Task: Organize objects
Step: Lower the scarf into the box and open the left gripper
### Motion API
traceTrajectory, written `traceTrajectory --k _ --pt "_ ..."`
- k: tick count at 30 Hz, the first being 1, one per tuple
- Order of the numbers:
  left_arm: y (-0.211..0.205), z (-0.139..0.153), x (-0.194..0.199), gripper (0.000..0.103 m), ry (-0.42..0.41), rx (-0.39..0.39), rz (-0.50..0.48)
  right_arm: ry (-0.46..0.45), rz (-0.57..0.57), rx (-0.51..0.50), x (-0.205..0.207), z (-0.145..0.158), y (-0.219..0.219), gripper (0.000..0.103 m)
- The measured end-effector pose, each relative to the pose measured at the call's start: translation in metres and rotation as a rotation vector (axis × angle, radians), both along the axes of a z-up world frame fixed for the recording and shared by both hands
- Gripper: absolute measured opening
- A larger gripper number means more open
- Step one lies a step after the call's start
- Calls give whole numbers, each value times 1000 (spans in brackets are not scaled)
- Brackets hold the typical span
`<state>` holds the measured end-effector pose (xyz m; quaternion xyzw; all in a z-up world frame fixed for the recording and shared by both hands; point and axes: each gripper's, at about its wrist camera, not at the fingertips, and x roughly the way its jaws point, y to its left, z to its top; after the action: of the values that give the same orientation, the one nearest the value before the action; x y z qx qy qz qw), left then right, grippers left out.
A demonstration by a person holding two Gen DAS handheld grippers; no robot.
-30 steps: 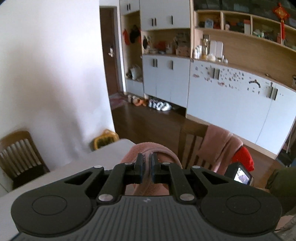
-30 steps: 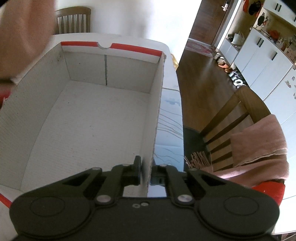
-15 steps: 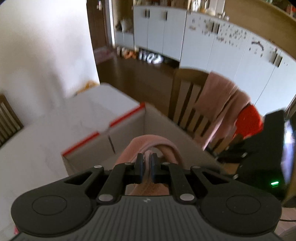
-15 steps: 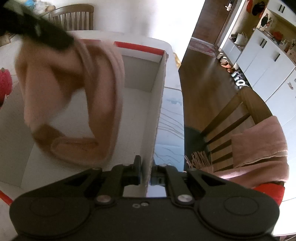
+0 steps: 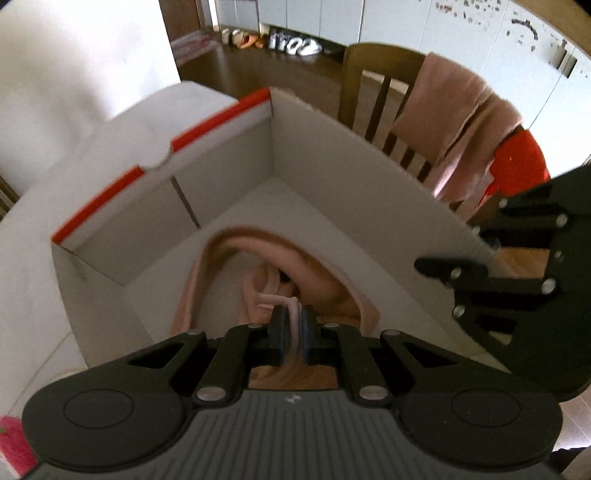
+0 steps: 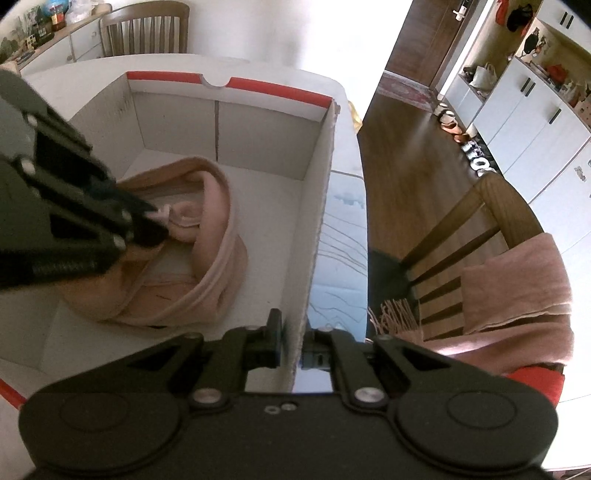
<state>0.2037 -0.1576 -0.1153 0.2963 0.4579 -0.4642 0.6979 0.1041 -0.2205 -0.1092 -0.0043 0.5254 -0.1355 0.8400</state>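
A pink cloth (image 5: 325,280) lies bunched on the floor of an open white cardboard box with a red rim (image 5: 207,122). My left gripper (image 5: 291,325) is shut on a fold of the cloth, low inside the box. In the right wrist view the cloth (image 6: 207,266) rests in the box's near half, and the left gripper (image 6: 147,225) reaches in from the left. My right gripper (image 6: 293,343) is shut on the box's right wall (image 6: 314,229), and it shows in the left wrist view (image 5: 480,273) at that wall.
The box stands on a white table (image 6: 343,236). A wooden chair (image 6: 491,221) with pink towels (image 6: 517,288) and a red item stands right of the table. Another chair (image 6: 144,29) is at the far end. A pink-red object (image 5: 14,443) lies at the near left.
My left gripper has swung down from above the table into the box, carrying the pink cloth onto the box floor. My right gripper has stayed clamped on the box wall.
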Motion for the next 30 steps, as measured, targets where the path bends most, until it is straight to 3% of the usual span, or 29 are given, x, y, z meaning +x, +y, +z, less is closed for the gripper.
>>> traceTrajectory --k 6,11,20,26,30 --pt "5 -6 -6 17 26 -12 14 7 9 -4 0 0 1 6" --pt "17 7 -10 59 15 -58 43 14 18 -9 1 0 1 7" --pt "60 50 -18 59 -36 -150 96 41 61 -11 -1 3 4 7" --pt "126 83 -15 65 -82 -217 187 62 86 -7 0 5 4 7" --pt "180 90 -9 65 -125 -205 269 74 82 10 3 6 2 7"
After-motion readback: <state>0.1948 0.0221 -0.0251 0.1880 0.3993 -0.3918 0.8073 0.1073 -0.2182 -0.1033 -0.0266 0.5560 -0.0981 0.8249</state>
